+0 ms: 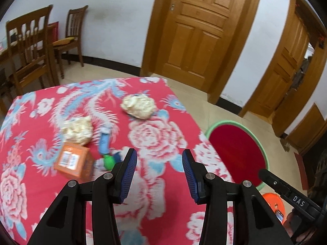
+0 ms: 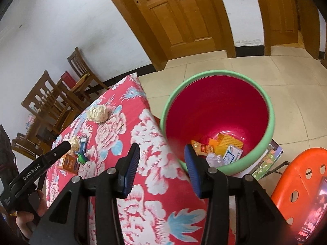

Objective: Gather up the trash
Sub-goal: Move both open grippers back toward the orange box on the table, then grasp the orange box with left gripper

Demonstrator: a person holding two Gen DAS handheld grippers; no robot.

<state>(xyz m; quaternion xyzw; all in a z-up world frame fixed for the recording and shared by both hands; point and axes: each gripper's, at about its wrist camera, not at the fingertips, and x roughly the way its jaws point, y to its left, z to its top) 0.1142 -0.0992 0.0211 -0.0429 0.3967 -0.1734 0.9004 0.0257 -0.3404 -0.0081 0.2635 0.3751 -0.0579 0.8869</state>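
Note:
On the table's red floral cloth [image 1: 159,185] lie two crumpled paper balls [image 1: 139,106] [image 1: 78,129], an orange box [image 1: 73,161] and a blue tube with a green cap [image 1: 105,143]. My left gripper [image 1: 159,153] hovers open above the cloth, right of the box and tube, nothing between its blue pads. My right gripper [image 2: 161,148] stands open and empty over the table's edge, beside the red bin with a green rim [image 2: 169,102]. Inside the bin lie orange wrappers [image 2: 224,143], a white packet [image 2: 232,154] and clear plastic [image 2: 213,160].
An orange plastic stool [image 2: 302,183] with a phone [image 2: 314,210] on it stands right of the bin. A booklet [image 2: 267,159] lies under the bin. Wooden chairs [image 1: 30,47] stand behind the table; wooden doors [image 1: 200,30] line the wall. A hand [image 2: 26,218] holds the left gripper.

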